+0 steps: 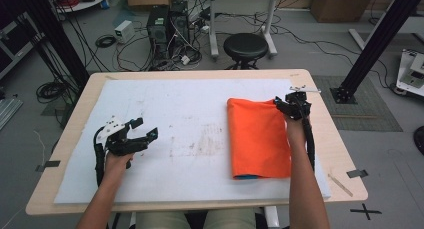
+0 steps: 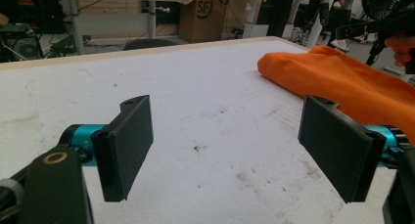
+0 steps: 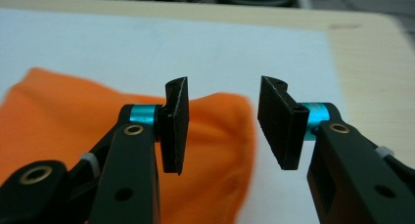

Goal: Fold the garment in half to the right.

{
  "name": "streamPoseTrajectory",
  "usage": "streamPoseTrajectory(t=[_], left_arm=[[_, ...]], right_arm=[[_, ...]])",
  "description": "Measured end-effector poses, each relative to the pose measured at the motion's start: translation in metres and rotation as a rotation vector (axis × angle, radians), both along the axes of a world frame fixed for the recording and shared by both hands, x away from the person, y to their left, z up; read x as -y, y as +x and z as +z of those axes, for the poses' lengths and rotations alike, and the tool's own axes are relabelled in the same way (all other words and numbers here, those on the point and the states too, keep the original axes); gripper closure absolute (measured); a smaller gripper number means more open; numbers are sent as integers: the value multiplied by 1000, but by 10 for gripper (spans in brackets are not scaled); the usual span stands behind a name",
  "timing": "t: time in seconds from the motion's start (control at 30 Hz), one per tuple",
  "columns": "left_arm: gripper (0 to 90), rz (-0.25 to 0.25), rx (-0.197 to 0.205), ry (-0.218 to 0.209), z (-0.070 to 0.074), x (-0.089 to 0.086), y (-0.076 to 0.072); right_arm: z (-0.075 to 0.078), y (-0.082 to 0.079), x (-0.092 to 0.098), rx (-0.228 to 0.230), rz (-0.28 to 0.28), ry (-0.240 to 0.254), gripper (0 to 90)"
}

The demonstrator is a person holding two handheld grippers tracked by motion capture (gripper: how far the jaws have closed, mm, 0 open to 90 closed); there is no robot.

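Two layers at least in the orange cloth (image 1: 257,139), folded flat on the counter (image 1: 165,139); I judge it light, limp and likely to sag or unfold if lifted by one edge. My right tongs (image 3: 222,121) stand apart, empty, just above its far right corner, where I'd pinch all layers. My left tongs (image 2: 227,150) gape wide, empty, with the cloth well off to their right.

Folded cloth (image 1: 258,139) on mat (image 1: 170,139), right half; right tool (image 1: 290,108) at far corner; left tool (image 1: 145,131) well left.
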State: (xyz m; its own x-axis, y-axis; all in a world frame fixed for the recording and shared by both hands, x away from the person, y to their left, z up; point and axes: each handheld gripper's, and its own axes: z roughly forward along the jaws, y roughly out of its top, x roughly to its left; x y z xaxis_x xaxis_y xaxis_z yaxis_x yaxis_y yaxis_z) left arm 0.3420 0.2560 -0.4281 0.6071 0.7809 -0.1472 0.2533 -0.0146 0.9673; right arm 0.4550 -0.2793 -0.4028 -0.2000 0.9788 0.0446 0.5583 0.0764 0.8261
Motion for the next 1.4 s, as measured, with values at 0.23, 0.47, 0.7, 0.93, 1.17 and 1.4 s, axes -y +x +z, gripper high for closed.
streamPoseTrajectory(t=[0.23, 0.47, 0.7, 0.93, 1.17, 1.4], left_arm=[[207, -6, -11, -7, -2, 3, 2], [208, -21, -18, -3, -1, 8, 0], [208, -29, -17, -2, -2, 9, -5], [208, -34, -15, -4, -1, 9, -8], [208, -40, -7, -6, 1, 9, -8], [208, -38, -8, -9, 0, 7, -8]], right_arm=[[-6, -11, -49, -52, 264, 17, 482], [-18, -19, -102, -154, 424, -101, 511], [-32, -23, -119, -233, 444, -151, 509], [-12, -17, -110, -83, 363, -65, 420], [-20, 10, -133, -78, 242, -176, 551], [-34, 24, -153, -156, 269, -214, 601]])
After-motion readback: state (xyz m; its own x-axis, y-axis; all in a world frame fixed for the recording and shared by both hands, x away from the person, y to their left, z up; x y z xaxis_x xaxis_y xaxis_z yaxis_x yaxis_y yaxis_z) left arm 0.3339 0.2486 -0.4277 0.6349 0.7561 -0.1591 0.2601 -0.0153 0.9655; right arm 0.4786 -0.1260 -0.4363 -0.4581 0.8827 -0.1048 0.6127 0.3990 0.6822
